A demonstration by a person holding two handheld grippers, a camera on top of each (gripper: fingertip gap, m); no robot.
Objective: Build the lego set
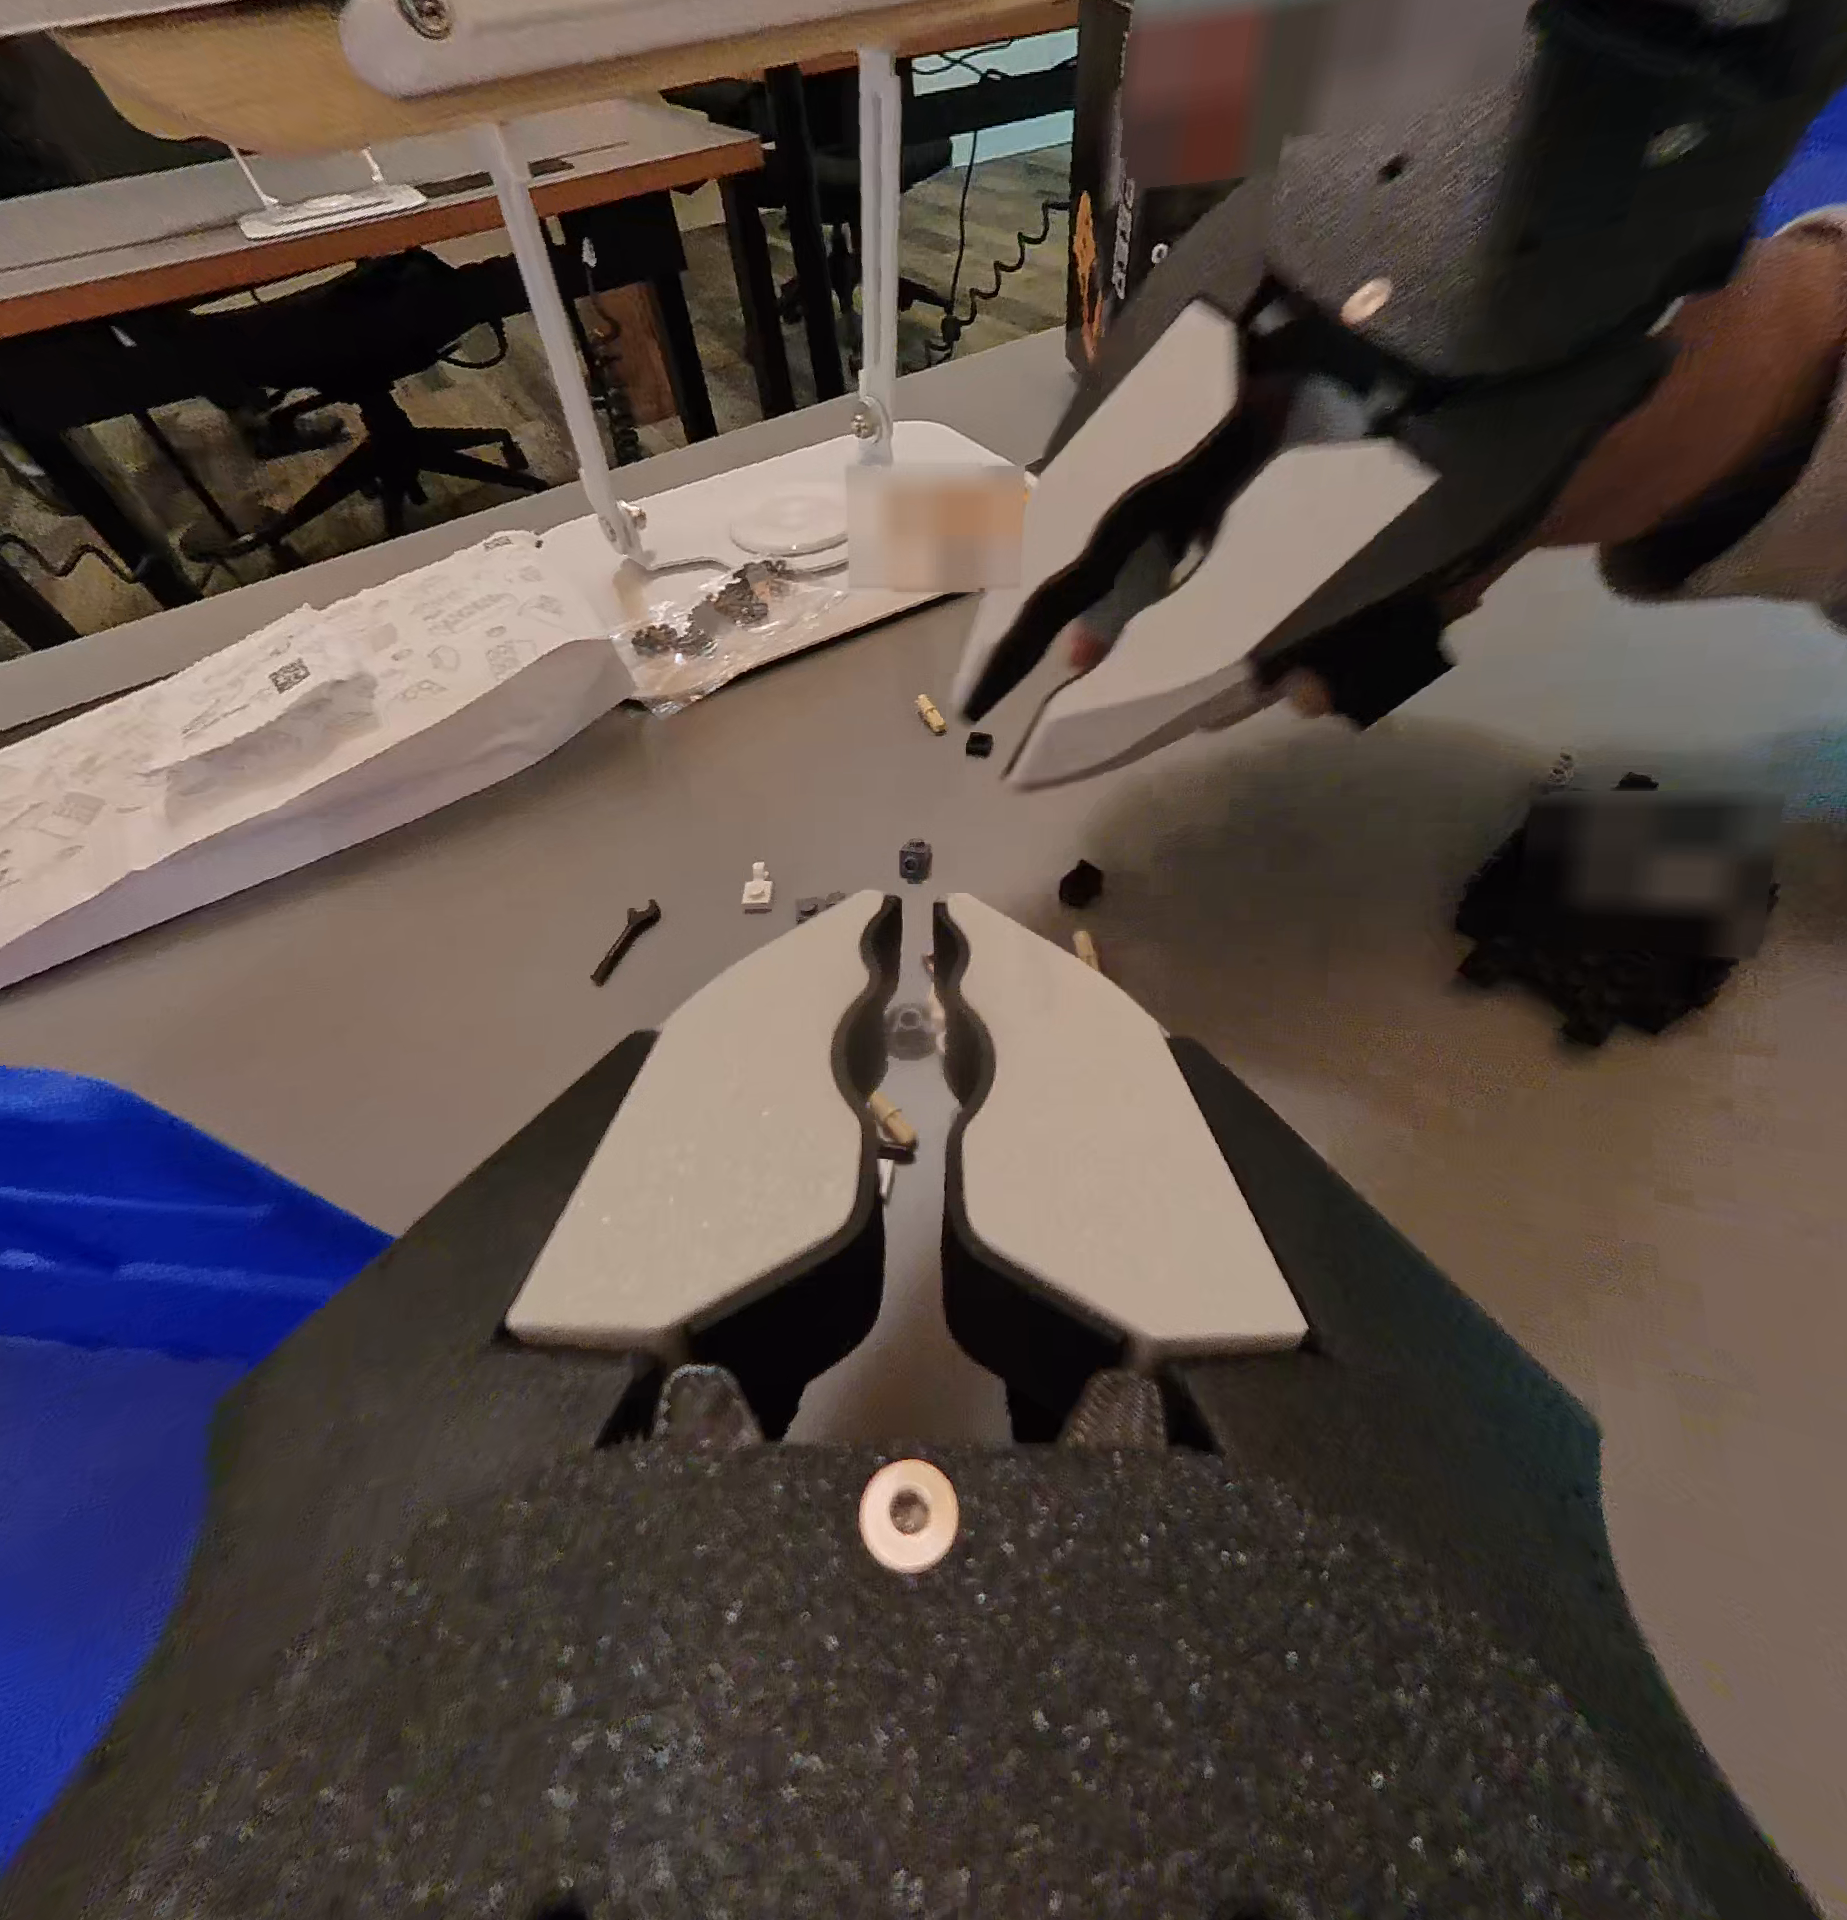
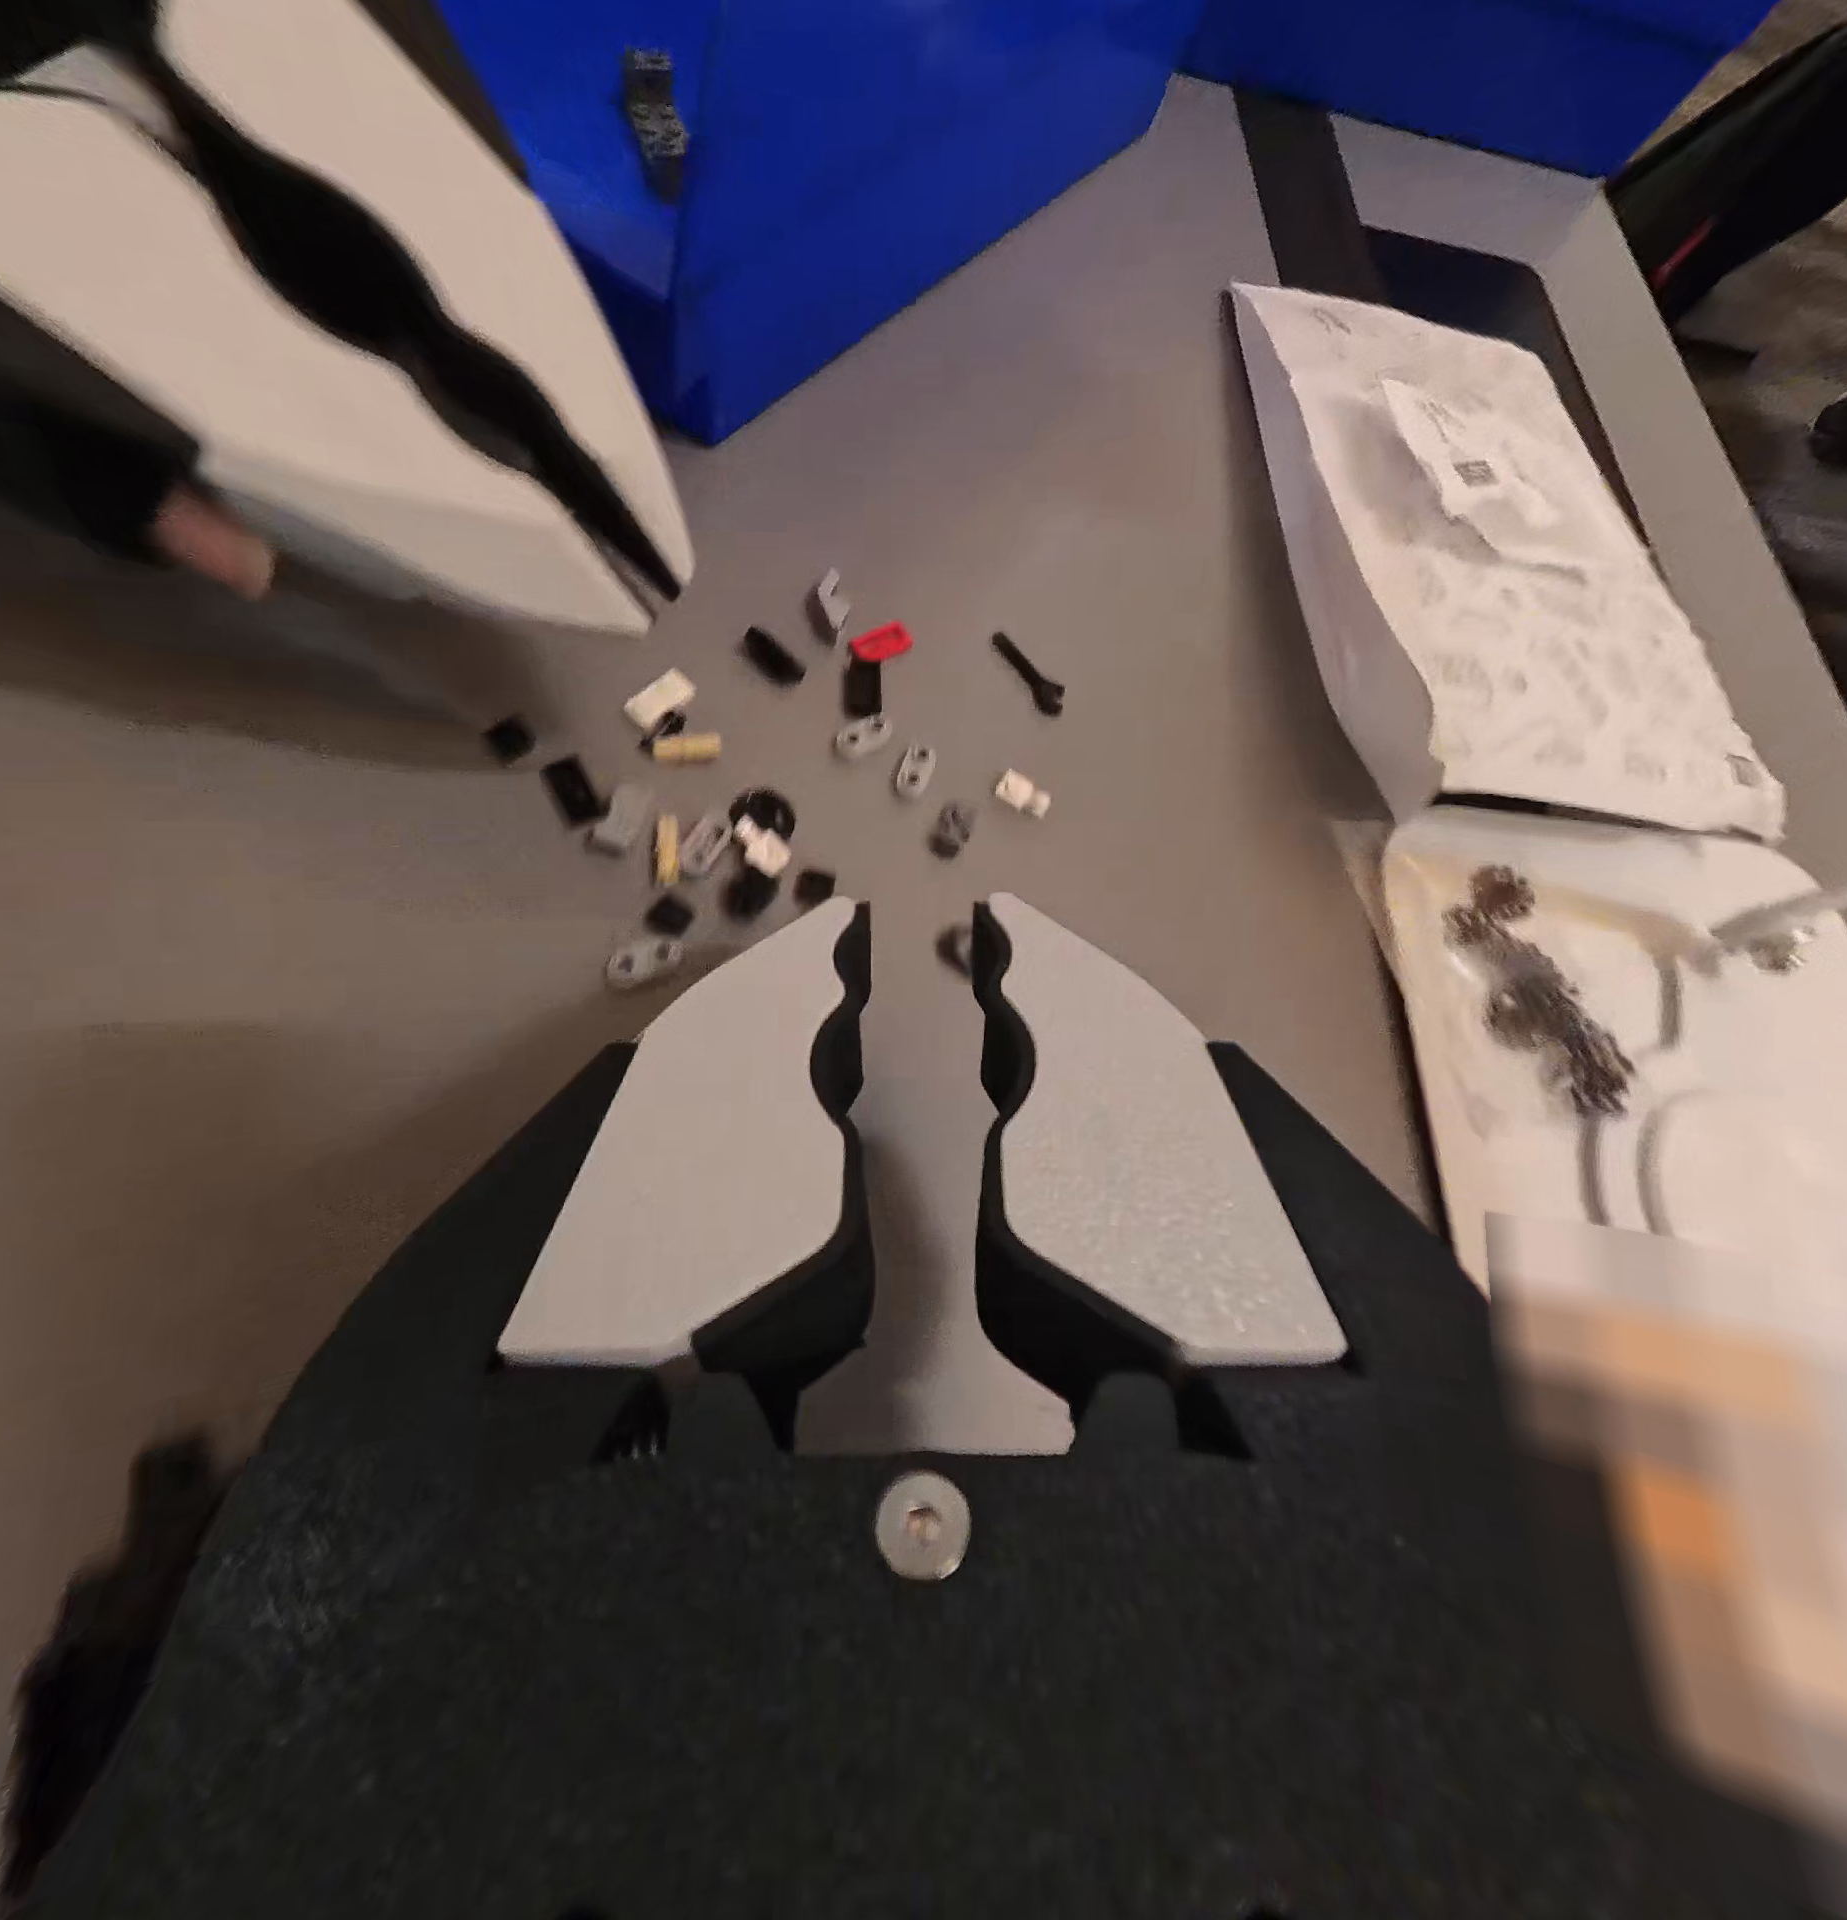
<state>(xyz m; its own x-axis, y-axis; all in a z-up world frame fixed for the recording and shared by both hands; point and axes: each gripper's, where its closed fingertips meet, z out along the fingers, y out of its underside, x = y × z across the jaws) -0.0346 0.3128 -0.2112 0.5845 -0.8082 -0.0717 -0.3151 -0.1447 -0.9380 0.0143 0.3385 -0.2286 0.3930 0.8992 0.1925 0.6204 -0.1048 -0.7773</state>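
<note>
Count of loose pieces on the grey table (image 2: pixel 1106 540), right wrist view, relative to the one red flat plastic piece (image 2: pixel 881 641):

- White printed paper bag (image 2: pixel 1501 561): 1, well right of the red piece.
- Clear plastic bag of small dark parts (image 2: pixel 1542 1018): 1, right of it, nearer the camera.
- Long black lever-shaped piece (image 2: pixel 1028 673): 1, just right.
- Tan ribbed pins (image 2: pixel 687 748): 2, left and lower left.
- Light grey two-hole flat links (image 2: pixel 863 738): 4 countable; blur leaves this uncertain.
- Small black bricks: several, not countable through blur.
</note>
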